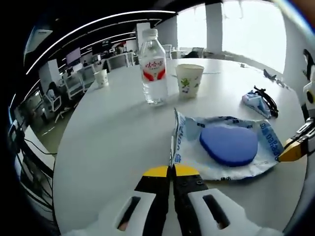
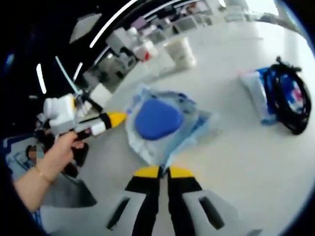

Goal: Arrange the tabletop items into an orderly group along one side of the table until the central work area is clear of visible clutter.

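Both grippers look pinched onto the blue-and-white wrapper (image 1: 224, 147) mid-frame on the worktop (image 1: 113, 142), left gripper (image 1: 171, 170) and right gripper (image 2: 163, 171) closed on opposite edges, probably to drag it toward the water bottle (image 1: 152, 66) and paper cup (image 1: 189, 79) up top.

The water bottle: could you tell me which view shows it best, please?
The left gripper view: the water bottle stands upright and sharp, label readable, beside the paper cup. The right gripper view gives a blurred shape far off.

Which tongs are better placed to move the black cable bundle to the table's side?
Probably the right tongs: the black cable bundle lies on their side. The left tongs, across the blue-pad packet, are shut on its edge.
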A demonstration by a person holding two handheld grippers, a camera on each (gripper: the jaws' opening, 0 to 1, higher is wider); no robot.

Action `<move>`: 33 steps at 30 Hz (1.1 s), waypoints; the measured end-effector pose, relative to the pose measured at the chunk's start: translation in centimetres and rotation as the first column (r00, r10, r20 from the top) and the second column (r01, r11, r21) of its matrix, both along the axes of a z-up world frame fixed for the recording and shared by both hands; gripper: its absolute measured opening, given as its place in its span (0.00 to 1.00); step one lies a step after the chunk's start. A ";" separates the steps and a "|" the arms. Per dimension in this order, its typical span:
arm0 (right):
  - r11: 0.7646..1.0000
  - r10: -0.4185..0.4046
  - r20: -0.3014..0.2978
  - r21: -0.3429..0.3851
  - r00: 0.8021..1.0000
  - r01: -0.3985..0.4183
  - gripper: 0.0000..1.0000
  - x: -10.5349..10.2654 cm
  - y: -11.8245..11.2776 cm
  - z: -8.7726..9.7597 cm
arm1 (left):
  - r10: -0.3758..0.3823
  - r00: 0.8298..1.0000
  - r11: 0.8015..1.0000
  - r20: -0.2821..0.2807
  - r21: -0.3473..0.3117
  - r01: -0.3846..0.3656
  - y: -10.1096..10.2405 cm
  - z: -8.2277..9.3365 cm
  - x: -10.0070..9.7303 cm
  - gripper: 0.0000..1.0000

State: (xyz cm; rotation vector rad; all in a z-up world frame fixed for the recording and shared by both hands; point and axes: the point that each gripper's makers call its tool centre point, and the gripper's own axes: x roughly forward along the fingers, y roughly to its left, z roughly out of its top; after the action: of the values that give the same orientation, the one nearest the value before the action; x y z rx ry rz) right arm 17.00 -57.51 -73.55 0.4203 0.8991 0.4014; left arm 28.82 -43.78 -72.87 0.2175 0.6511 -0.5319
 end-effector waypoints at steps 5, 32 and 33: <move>1.000 0.003 0.009 0.002 1.000 -0.003 0.00 0.1 -0.1 0.4 | 0.018 1.000 0.999 0.005 -0.035 -0.018 0.0 0.8 -0.1 0.00; 0.997 0.023 0.140 -0.074 0.990 -0.012 0.00 1.8 -4.7 5.0 | -0.003 0.996 0.993 0.087 -0.118 0.013 -2.7 6.1 -0.9 0.00; 0.997 0.027 0.139 -0.080 0.990 -0.016 0.00 1.8 -5.0 5.2 | -0.004 0.996 0.993 0.088 -0.119 0.015 -2.8 6.2 -0.9 0.00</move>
State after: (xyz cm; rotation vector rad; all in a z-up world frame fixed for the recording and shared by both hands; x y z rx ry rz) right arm 18.83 -62.55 -68.31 0.3059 0.7809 0.4090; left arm 27.92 -46.58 -66.70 0.1302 0.5313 -0.5655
